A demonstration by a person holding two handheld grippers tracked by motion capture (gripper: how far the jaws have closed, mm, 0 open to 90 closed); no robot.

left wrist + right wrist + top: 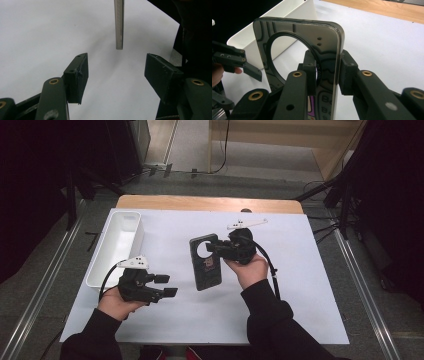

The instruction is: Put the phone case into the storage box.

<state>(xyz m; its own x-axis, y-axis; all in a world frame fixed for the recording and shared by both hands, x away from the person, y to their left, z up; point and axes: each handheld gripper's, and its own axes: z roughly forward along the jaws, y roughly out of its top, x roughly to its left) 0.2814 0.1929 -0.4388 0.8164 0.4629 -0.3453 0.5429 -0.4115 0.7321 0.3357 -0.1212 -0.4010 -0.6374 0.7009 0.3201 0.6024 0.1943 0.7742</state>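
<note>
Tray: a long white tray (116, 245) with tall walls lies on the left part of the table, its long side running away from the person; the inside looks bare.
Sheet: a white sheet (300, 285) covers most of the tabletop.
Table: a strip of bare wood (210, 203) shows along the far edge.
Floor: grey, with cables (320, 227) trailing at the right.

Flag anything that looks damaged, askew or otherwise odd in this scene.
One thing: the left gripper has a chewed pad, its rubber edge ragged and torn. Otherwise nothing stands out: the right gripper pinches the dark phone case cleanly at its rim, and the white bin sits squarely on the table.
</note>
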